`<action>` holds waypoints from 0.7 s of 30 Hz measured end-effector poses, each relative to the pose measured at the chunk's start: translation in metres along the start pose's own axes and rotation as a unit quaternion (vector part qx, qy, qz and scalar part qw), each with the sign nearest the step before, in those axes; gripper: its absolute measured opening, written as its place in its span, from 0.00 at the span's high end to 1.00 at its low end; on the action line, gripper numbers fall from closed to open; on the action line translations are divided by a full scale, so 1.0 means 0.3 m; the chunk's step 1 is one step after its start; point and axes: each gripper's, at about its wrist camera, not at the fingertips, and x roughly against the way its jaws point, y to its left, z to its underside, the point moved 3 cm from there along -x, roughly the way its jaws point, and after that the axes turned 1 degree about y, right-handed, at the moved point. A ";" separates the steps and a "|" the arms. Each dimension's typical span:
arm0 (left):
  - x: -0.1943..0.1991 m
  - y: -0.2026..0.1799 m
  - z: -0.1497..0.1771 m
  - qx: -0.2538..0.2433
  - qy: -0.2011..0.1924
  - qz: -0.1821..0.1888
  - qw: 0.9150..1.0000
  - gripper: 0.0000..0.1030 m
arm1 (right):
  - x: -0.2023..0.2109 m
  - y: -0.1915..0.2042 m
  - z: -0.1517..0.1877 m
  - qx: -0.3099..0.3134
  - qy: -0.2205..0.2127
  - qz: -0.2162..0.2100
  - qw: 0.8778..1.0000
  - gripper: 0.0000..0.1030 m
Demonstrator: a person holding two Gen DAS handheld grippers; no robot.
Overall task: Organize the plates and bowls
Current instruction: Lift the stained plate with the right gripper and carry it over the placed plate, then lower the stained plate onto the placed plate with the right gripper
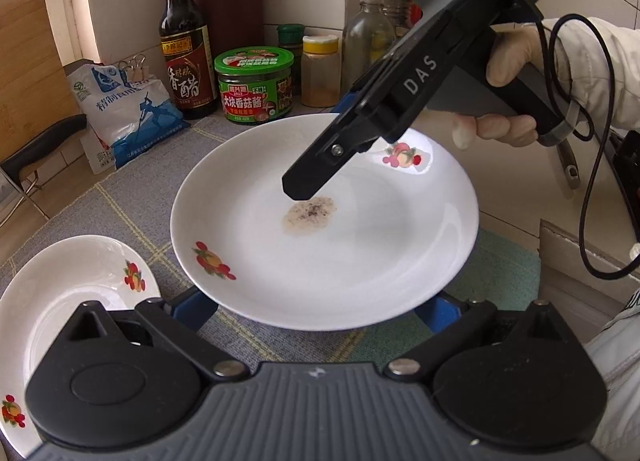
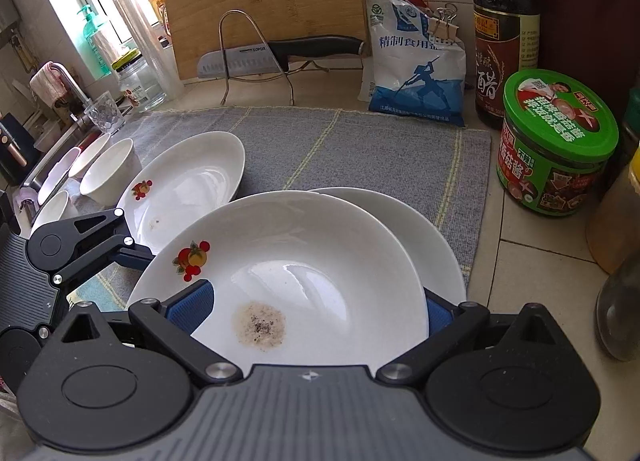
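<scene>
A white fruit-print plate [image 1: 360, 253] with a dried stain in its middle sits tilted over a second white plate [image 2: 416, 229] on the grey mat. My left gripper [image 1: 316, 313] is open, and both blue fingers [image 1: 192, 311] reach under the top plate's near rim. My right gripper [image 2: 320, 301] is open too. One of its fingers [image 1: 304, 181] hangs over the plate's hollow beside the stain, and the other is outside the far rim. A third fruit-print plate [image 2: 188, 185] lies to the left. Several white bowls [image 2: 108, 173] stand beyond it by the sink.
A vinegar bottle [image 1: 184, 45], a green-lidded sauce jar [image 1: 254, 85], spice jars and a salt bag [image 1: 128, 109] line the wall behind the mat [image 2: 360, 149]. A cutting board and a knife [image 2: 280, 53] rest on a wire stand. A gloved hand [image 1: 512, 61] holds the right gripper.
</scene>
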 end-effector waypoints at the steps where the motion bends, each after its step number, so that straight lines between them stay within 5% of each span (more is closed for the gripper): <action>1: -0.007 0.002 -0.004 0.001 0.002 0.001 1.000 0.01 | -0.004 -0.007 0.000 -0.002 0.001 0.000 1.000 0.00; 21: -0.062 0.034 -0.017 -0.012 0.029 -0.016 0.999 0.00 | -0.054 -0.042 0.008 -0.010 0.009 0.001 1.000 0.00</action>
